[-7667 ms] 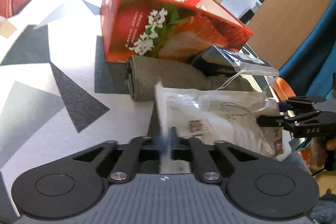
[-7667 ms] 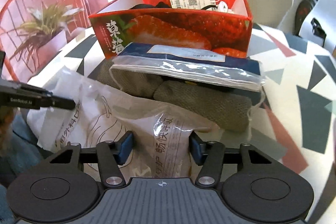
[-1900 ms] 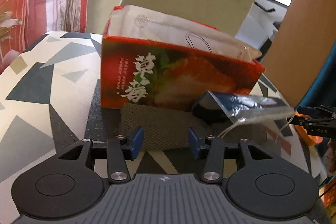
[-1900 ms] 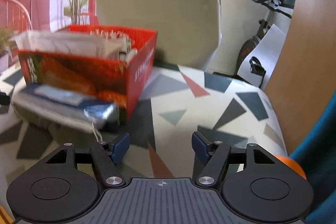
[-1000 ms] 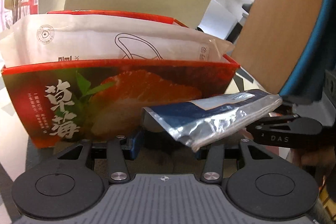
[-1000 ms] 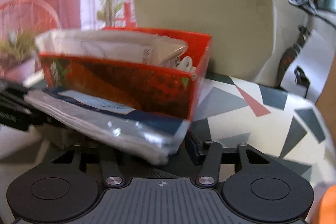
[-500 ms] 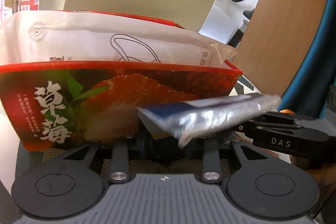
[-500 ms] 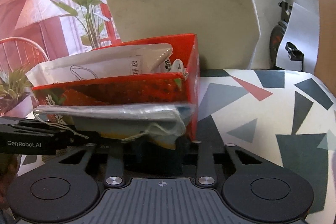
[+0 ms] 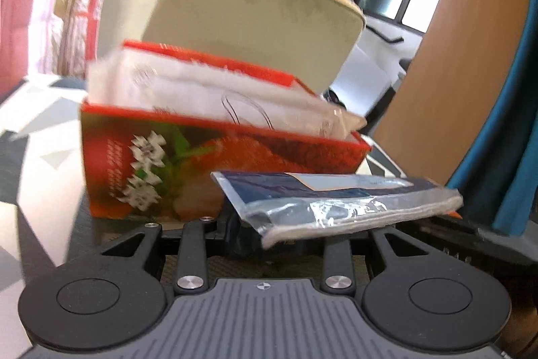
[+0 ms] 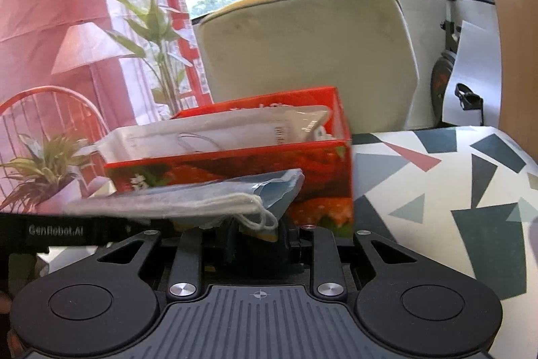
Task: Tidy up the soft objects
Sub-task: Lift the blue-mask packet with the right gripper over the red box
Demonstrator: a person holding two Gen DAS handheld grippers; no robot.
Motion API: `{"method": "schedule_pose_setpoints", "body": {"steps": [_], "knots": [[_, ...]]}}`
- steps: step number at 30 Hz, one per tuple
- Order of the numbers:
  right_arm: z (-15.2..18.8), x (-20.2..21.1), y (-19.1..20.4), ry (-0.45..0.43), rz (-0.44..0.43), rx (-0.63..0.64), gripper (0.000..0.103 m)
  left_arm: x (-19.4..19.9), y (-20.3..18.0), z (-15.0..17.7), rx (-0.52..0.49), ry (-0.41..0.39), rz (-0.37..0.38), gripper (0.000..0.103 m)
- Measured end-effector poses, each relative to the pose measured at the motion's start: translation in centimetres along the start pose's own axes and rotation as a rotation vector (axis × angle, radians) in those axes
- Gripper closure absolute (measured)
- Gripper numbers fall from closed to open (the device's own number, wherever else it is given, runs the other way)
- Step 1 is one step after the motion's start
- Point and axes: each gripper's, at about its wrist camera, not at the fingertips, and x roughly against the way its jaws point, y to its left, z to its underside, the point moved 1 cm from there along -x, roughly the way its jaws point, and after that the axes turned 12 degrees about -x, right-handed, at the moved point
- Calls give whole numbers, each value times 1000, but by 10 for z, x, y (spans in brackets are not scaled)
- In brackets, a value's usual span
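A flat blue packet in clear plastic point(image 9: 336, 201) hangs level in front of the red strawberry box point(image 9: 201, 164), held at both ends. My left gripper point(image 9: 272, 231) is shut on its left end, and the packet hides the fingertips. In the right wrist view the packet point(image 10: 188, 197) runs leftward from my right gripper point(image 10: 259, 234), whose jaws are closing on its end. The left gripper point(image 10: 57, 229) shows there as a black bar at the far left. A white plastic bag point(image 10: 218, 130) stands inside the red box point(image 10: 319, 177).
The table point(image 10: 437, 190) has a white top with grey and red triangles. A beige chair back point(image 10: 302, 49) stands behind the box. A potted plant point(image 10: 43, 170) and a red wire chair are at the left. A brown panel point(image 9: 454, 73) rises on the right.
Both grippers have narrowed on the ends of the blue packet and raised it off the cloth by the box. The box now looks smaller and farther away.
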Motion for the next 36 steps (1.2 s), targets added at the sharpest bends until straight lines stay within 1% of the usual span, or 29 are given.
{"method": "schedule_pose_setpoints", "body": {"steps": [2, 5, 9, 13, 17, 24, 28, 31, 36], "knots": [[2, 4, 10, -14, -6, 21, 80, 10, 1, -1, -5, -26, -16, 68], [-1, 9, 23, -28, -20, 43, 80, 13, 0, -6, -7, -51, -26, 67], [-9, 15, 36, -46, -33, 49, 79, 15, 2, -9, 7, -74, -19, 66], [-16, 19, 43, -50, -42, 53, 79, 21, 8, -14, 19, -85, 4, 66], [-29, 20, 49, -50, -57, 34, 79, 28, 16, -24, 20, -100, 36, 66], [-59, 15, 65, -56, -105, 36, 79, 34, 35, -49, 40, -154, 33, 66], [-79, 4, 74, -41, -126, 30, 79, 35, 42, -59, 42, -167, 22, 66], [-94, -7, 82, -4, -135, 8, 79, 35, 48, -68, 41, -160, 1, 66], [-119, -25, 94, 31, -149, -25, 79, 30, 67, -88, 73, -143, 18, 66]]}}
